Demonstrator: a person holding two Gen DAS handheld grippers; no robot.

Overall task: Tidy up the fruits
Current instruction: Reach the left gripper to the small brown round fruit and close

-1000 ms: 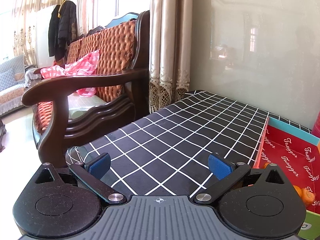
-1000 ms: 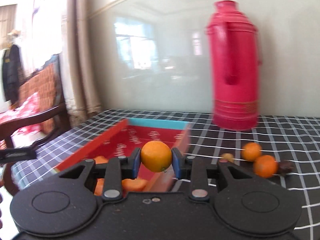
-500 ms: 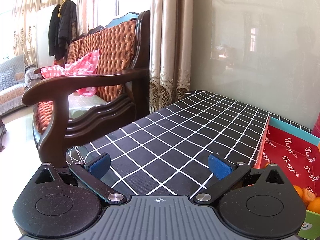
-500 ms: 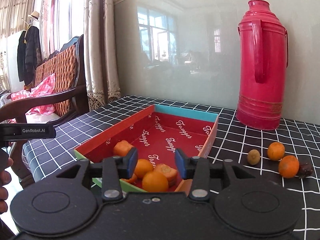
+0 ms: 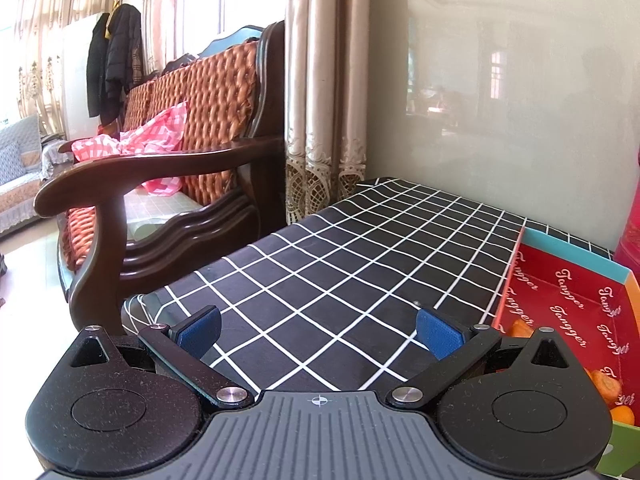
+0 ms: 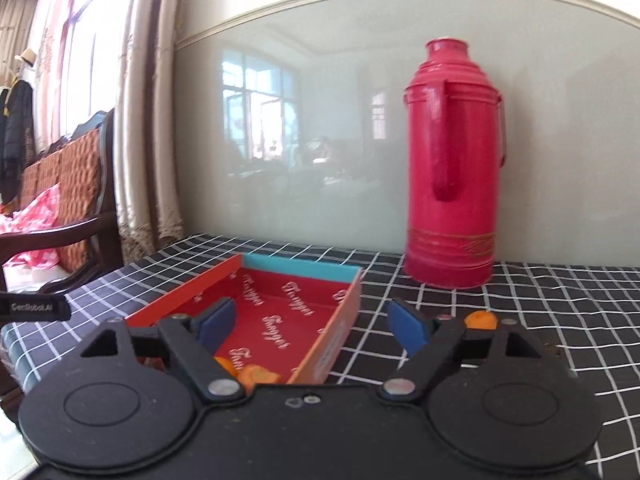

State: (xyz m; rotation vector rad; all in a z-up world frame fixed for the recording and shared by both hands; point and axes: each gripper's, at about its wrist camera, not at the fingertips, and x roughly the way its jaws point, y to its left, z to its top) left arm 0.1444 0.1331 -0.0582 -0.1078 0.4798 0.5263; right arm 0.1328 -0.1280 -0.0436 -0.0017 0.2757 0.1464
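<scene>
In the left wrist view, the black tablecloth with its white grid (image 5: 320, 264) lies bare across the frame's centre, open passage up to the glossy grey wall panel (image 5: 500, 120). The dark wooden sofa armrest (image 5: 160, 168) blocks the left. In the right wrist view, the red cardboard tray's orange side wall (image 6: 340, 320) rises at lower centre, and the tall red thermos flask (image 6: 452, 168) stands upper right against the wall.
</scene>
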